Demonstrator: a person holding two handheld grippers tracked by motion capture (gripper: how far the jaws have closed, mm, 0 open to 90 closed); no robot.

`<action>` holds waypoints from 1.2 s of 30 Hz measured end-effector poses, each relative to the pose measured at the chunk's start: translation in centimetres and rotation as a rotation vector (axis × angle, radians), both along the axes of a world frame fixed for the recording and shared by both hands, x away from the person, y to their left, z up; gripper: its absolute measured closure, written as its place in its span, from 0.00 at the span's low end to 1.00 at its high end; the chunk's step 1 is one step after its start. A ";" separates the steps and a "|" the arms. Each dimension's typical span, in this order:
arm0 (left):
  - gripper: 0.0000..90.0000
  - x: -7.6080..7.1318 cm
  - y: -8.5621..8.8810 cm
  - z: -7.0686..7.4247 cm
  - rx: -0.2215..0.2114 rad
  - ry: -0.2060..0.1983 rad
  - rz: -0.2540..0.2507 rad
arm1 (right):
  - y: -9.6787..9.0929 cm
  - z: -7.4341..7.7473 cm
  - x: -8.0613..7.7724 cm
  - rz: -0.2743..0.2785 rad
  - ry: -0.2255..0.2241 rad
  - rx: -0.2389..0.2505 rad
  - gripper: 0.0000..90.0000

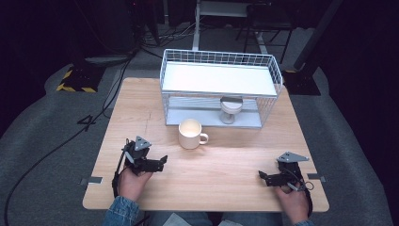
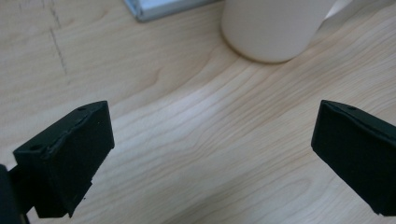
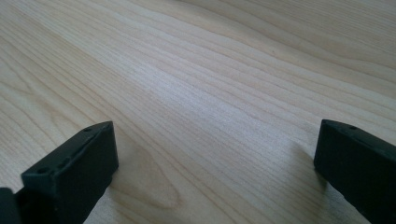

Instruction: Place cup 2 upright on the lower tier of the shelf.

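Note:
A cream mug (image 1: 190, 133) stands upright on the wooden table (image 1: 226, 165), its handle pointing right, just in front of a white wire rack (image 1: 220, 87). On the rack's lower level stands a small pale cup with a grey rim (image 1: 230, 109). My left gripper (image 1: 163, 162) rests low at the front left, open, its jaws aimed right toward the mug. In the left gripper view the jaws (image 2: 212, 126) stand wide apart over bare wood, with the mug (image 2: 275, 28) a short way ahead. My right gripper (image 1: 262, 178) sits at the front right, open (image 3: 215, 140) above bare wood.
The rack has a white upper shelf (image 1: 216, 77) with a wire rim and a flat base plate (image 2: 159, 7) on the table. Dark floor, cables and stands lie beyond the table's far edge. Bare wood lies between the two grippers.

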State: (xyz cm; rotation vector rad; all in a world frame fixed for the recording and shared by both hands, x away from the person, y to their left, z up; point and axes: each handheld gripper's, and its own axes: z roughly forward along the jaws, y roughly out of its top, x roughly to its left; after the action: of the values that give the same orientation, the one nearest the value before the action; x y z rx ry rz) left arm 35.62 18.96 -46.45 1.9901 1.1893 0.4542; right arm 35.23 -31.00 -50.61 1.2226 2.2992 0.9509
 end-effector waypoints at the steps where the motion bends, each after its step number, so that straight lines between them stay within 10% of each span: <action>1: 0.00 0.1 -0.3 0.2 0.001 -0.005 -0.012 | 0.0 0.0 0.0 -0.002 0.000 0.000 0.00; 15: 0.00 2.6 -4.7 1.4 -0.043 -0.049 -0.058 | 0.1 0.0 0.0 -0.009 0.000 0.000 0.00; 36: 0.00 6.3 -9.0 -1.5 -0.098 -0.077 0.007 | 0.1 0.0 0.1 -0.009 -0.001 0.000 0.00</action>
State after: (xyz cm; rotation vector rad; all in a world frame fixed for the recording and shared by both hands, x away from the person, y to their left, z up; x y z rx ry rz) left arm 41.88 9.95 -47.99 1.8688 1.1493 0.4628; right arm 35.28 -30.89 -50.61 1.2313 2.2914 0.9477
